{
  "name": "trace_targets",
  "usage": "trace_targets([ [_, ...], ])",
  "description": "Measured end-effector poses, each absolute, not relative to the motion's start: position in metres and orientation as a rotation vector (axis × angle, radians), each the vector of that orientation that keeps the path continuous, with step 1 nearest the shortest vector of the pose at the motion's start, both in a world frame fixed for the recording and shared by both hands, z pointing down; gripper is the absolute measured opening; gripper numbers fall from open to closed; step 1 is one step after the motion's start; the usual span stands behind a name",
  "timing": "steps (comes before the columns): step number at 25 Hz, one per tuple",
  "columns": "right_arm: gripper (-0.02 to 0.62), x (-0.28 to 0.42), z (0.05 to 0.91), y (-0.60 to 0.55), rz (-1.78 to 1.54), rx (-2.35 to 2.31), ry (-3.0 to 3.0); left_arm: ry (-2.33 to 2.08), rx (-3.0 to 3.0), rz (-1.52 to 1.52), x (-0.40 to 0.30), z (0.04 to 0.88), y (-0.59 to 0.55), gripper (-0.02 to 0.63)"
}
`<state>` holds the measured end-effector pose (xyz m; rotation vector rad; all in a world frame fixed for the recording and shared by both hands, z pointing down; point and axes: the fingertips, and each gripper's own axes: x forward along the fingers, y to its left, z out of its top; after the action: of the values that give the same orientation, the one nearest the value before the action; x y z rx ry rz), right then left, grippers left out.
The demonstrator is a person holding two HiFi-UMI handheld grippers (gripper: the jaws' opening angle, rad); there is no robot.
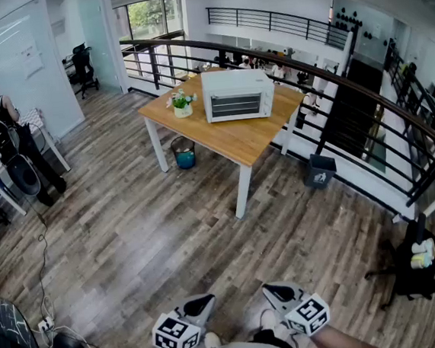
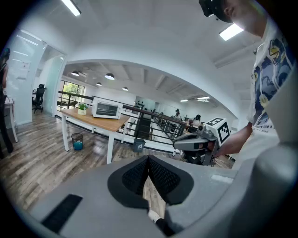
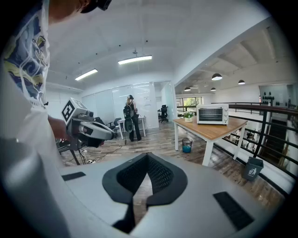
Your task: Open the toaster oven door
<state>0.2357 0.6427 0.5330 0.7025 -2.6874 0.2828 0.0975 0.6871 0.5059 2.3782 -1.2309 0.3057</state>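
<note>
The left gripper (image 1: 202, 304) has its fingers pressed together on nothing, and the right gripper (image 1: 275, 292) is likewise closed and empty. The white metal toaster oven (image 1: 237, 94) sits far ahead of both, door shut, on the wooden white-legged table (image 1: 233, 141). Arriving with fingers closed would likely butt the handle and shove the oven back. A wide left-side reach could topple the small white plant pot (image 1: 183, 110), which holds greenery and flowers. The round teal waste bin (image 1: 184, 153) stands far ahead under the table and the dark floor bin (image 1: 320, 171) ahead-right of the right fingers; the contents of neither can be seen.
</note>
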Motion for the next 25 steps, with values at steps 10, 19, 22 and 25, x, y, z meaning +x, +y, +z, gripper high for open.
trace_targets([
  [10,0.000,0.165,0.537,0.657,0.394,0.811,-2.671,-1.166,2.434,0.344,0.029,0.517,0.693,0.003],
  [19,0.054,0.168,0.537,0.556,0.438,0.859,-2.677,-1.160,2.467,0.377,0.038,0.507,0.592,0.003],
  [22,0.055,0.166,0.528,0.502,0.394,0.851,-2.711,-1.155,2.477,0.397,0.042,0.496,0.542,0.003],
  [25,0.058,0.172,0.522,0.452,0.412,0.859,-2.720,-1.162,2.480,0.409,0.051,0.485,0.493,0.003],
])
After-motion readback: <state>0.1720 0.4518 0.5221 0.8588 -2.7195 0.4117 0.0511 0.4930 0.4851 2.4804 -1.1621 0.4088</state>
